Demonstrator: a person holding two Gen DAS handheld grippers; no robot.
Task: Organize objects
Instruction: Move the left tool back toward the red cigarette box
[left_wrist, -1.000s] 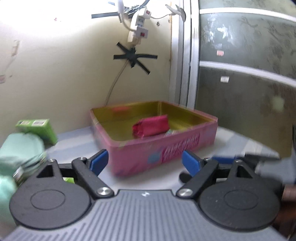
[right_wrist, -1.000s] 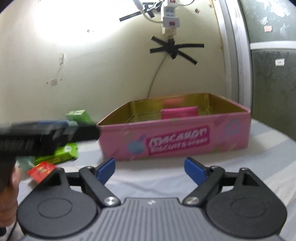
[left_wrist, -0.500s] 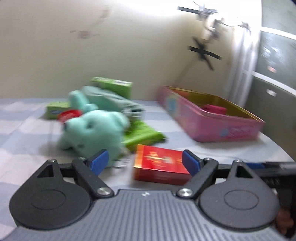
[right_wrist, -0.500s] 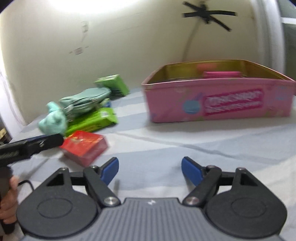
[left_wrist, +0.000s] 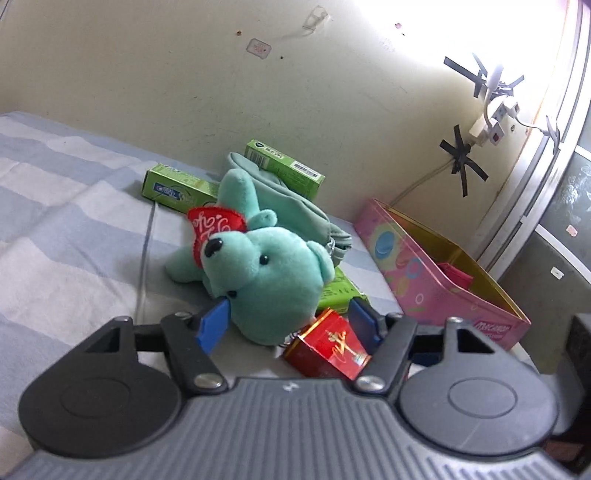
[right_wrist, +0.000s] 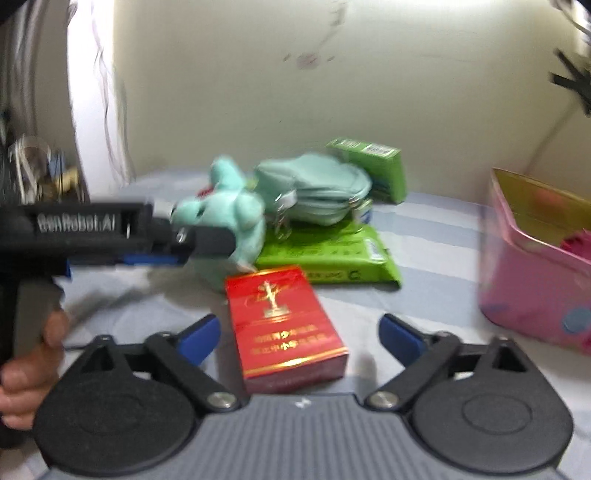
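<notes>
The left gripper has wide jaws around the teddy bear; the right gripper has wide jaws around the red box. The pink tin is cut off.

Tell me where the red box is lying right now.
The red box lies on the striped cloth, between the open fingers of the right gripper, just in front of the teal plush bear and the flat green packet.
</notes>
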